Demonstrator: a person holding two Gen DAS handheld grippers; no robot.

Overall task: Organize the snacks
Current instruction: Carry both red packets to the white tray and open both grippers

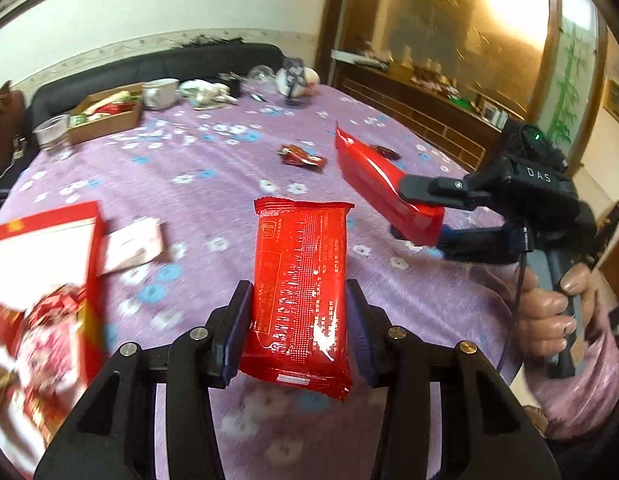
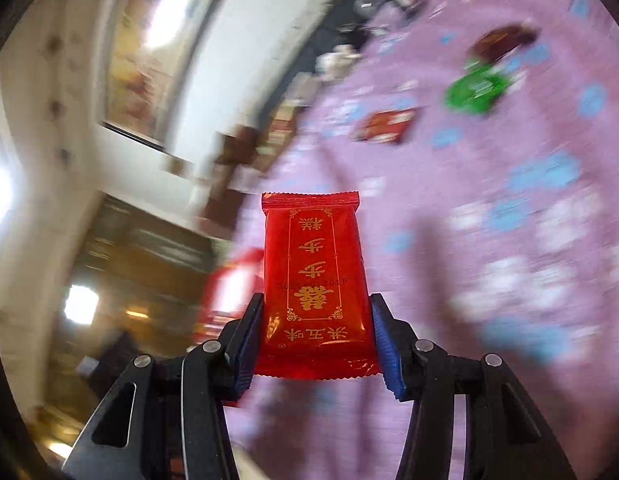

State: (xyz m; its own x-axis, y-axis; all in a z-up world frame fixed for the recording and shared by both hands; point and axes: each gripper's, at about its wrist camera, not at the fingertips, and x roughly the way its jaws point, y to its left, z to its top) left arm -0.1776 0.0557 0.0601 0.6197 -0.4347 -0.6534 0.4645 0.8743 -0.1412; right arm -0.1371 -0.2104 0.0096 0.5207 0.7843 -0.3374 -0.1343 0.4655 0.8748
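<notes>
Both tongs are loaded! Left tongs (image 1: 299, 322) clamp a glossy red snack packet (image 1: 301, 280), white-printed back up, above the purple floral counter (image 1: 213, 168). Right tongs (image 2: 315, 340) grip a matching gold-lettered packet (image 2: 314, 280), also held aloft.

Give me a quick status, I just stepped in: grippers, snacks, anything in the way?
Left gripper shut on red snack packet. Right gripper shut on second red packet. Both packets off the table. Red box lower left; nothing blocking.
</notes>
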